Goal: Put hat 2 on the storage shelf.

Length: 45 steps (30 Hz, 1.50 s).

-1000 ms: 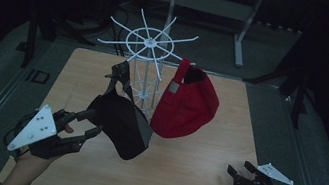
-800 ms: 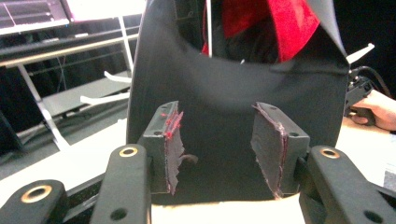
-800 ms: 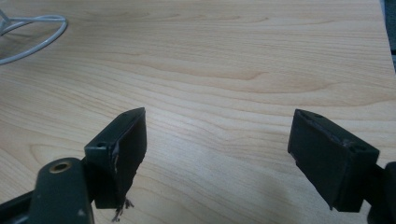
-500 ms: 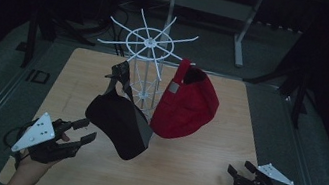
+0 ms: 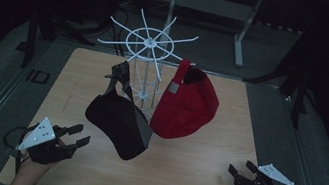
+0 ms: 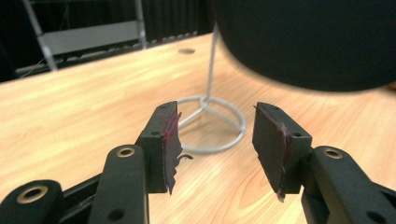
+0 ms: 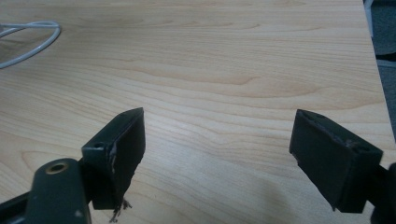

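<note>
Two caps hang off the white wire rack at the far middle of the counter: the black cap at about 7 o'clock from the rack's hub, the red cap at about 4 o'clock, the two just beside each other. The left gripper sits low at the counter's near left, jaws apart and holding nothing. In the left gripper view the black cap's crown looms just above and beyond those jaws, with the rack's ring base on the wood behind them. The right gripper rests at the near right, jaws wide apart over bare wood, empty too.

The risk, as I read it, is the rack itself: a thin post on a light ring base with both caps hung to the near side. A tug on the black cap from low down could drag or tip the rack. A sideways pull could also bump the red cap off its prong, since the two hang so close.
</note>
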Each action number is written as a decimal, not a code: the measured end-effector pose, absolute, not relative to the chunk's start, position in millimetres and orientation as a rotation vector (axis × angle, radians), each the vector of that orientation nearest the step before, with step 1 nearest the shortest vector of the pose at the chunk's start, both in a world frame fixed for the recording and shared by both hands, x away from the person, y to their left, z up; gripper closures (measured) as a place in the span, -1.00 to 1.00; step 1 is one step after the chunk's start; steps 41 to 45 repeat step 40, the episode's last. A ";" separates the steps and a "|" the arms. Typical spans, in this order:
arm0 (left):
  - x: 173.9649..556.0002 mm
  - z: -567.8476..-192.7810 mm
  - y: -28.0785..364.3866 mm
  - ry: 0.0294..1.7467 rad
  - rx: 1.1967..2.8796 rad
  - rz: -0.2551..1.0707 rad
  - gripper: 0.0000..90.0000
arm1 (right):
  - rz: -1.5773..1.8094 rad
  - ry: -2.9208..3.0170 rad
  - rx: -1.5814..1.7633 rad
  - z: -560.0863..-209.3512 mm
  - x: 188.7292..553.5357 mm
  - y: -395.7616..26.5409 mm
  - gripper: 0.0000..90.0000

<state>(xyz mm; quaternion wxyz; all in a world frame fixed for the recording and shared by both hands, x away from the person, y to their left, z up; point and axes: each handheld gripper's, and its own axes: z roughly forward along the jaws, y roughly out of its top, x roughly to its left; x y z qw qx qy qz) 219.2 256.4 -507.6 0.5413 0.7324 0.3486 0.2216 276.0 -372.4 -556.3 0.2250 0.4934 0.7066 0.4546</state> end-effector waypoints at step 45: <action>217.0 -554.8 271.5 0.953 1.816 0.469 -0.05 | 1.208 1.915 1.364 -556.1 276.4 -371.8 -0.62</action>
